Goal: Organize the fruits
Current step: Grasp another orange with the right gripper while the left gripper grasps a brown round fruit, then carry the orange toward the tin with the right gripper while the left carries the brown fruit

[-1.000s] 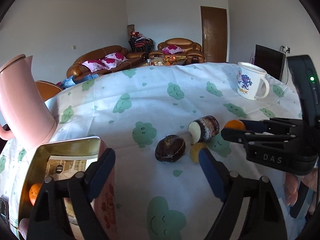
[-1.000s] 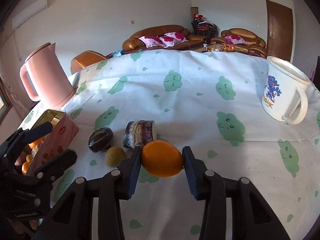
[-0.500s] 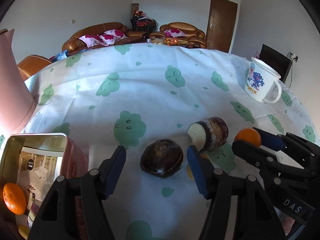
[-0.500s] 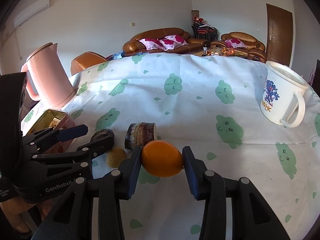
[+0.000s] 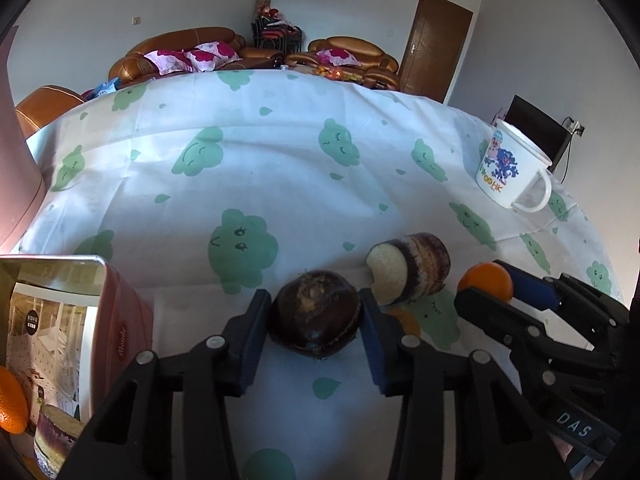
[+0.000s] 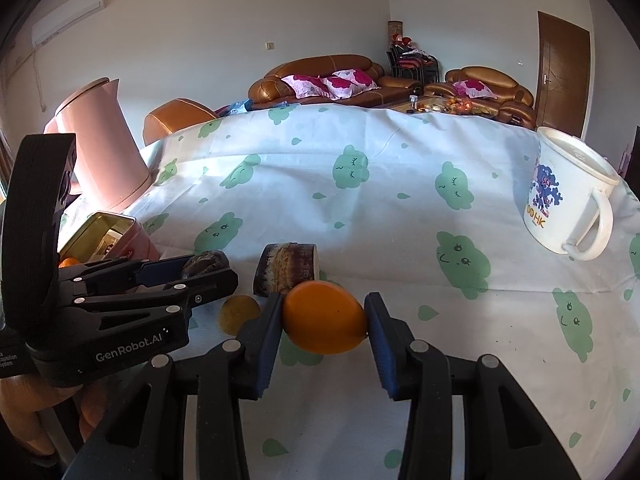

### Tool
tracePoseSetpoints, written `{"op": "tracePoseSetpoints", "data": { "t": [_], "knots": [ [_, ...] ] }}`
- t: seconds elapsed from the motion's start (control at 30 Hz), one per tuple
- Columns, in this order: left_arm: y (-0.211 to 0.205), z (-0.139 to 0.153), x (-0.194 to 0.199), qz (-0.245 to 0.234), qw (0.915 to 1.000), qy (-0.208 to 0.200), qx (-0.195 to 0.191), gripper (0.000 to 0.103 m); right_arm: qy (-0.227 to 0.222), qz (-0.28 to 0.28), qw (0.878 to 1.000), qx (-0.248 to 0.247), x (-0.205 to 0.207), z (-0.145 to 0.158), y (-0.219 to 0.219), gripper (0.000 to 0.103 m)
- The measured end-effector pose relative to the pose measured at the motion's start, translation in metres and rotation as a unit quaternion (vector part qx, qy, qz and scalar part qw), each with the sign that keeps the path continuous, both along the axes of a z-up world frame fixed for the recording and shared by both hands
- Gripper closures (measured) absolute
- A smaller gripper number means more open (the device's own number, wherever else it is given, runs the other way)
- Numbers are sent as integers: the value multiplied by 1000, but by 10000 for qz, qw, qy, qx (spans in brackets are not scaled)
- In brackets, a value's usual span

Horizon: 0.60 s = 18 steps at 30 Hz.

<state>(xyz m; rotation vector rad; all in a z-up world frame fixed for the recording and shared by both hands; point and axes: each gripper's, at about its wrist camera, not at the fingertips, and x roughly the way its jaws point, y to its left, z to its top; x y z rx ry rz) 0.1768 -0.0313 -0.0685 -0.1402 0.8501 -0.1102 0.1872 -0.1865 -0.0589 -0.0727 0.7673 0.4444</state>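
on the cloud-print tablecloth (image 5: 280, 152), the left gripper (image 5: 316, 314) is sitting around the dark round fruit (image 5: 314, 312), jaws just closing in and pads touching both sides. the right gripper (image 6: 324, 318) is clamping an orange (image 6: 325, 323) (lifted just off the cloth) near the cut purple-skinned piece (image 6: 286, 274) and open pink tin (image 5: 80, 320).

The far half of the tablecloth (image 6: 400, 168) is seen bare and passable between the pink kettle (image 6: 104, 148) at its left edge and the white mug (image 6: 560, 204) at its right. The near strip is crowded: a dark round fruit (image 5: 314, 314) is flanked closely by the left gripper (image 5: 314, 320), a cut striped piece (image 5: 408, 278) lies just beside it, and a small yellow fruit (image 6: 239, 314) is lodged between the two grippers. Passage leftward is obstructed by the open tin (image 5: 120, 320); rightward, by the right gripper (image 6: 325, 322) with an orange (image 6: 325, 322).
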Motion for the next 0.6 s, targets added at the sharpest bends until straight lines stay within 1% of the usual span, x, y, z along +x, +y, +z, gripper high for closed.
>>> {"op": "tracePoseSetpoints", "data": {
  "t": [0.2, 0.6],
  "knots": [
    [-1, 6, -6, 11, 9998, -207, 52, 57, -87, 42, 9999, 44, -3, 2, 0, 59],
    [-6, 18, -18, 27, 9973, -657, 328, 57, -356, 116, 9991, 176, -11, 9, -2, 59]
  ]
}}
